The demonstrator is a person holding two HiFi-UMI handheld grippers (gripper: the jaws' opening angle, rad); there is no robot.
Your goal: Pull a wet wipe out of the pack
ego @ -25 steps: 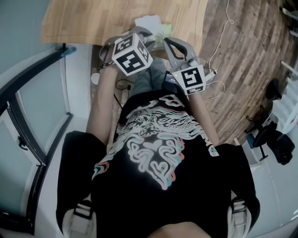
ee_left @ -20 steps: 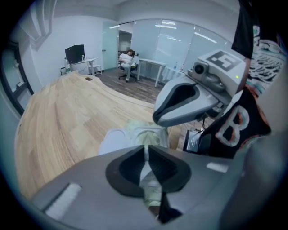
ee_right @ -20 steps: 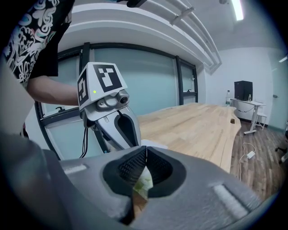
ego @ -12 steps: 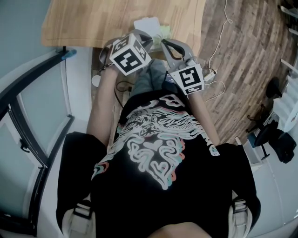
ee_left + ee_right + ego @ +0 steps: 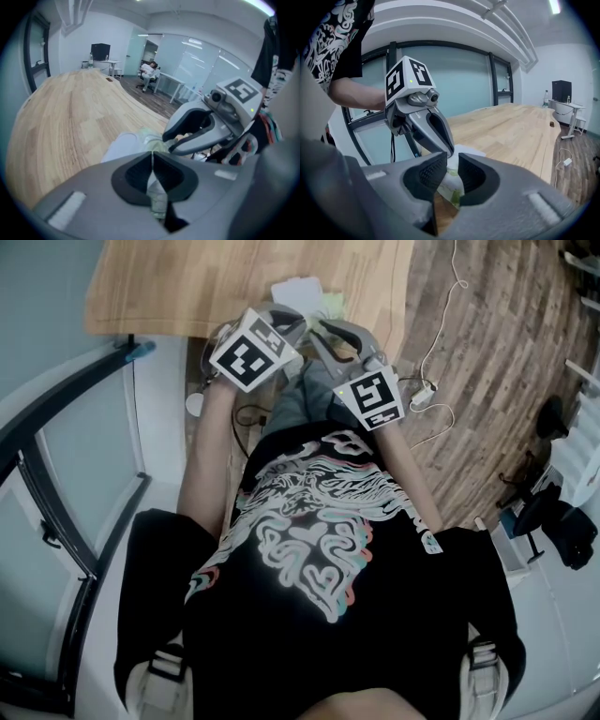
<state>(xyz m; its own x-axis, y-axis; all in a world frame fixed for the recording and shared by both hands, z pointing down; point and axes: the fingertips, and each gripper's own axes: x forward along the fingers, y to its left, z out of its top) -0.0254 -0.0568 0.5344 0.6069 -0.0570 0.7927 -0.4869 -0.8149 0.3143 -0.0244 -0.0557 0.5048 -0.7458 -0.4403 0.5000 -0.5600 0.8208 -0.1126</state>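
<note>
Your left gripper (image 5: 152, 160) has just clamped the thin edge of the wipe (image 5: 157, 194) and your right gripper (image 5: 451, 172) has just opened around the pack (image 5: 451, 186), so pulling may drag the unheld pack along.

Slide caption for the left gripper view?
Left gripper, jaws just closed, pinches a thin pale sheet at the wipe pack.

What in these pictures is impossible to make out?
- Sheet pinched in the left gripper, jaws just closed: left gripper view, wipe or pack flap, unclear.
- Pack opening: right gripper view, hidden behind the right gripper, jaws just opened.
- Pack: head view, mostly covered by both grippers; print too small.
</note>
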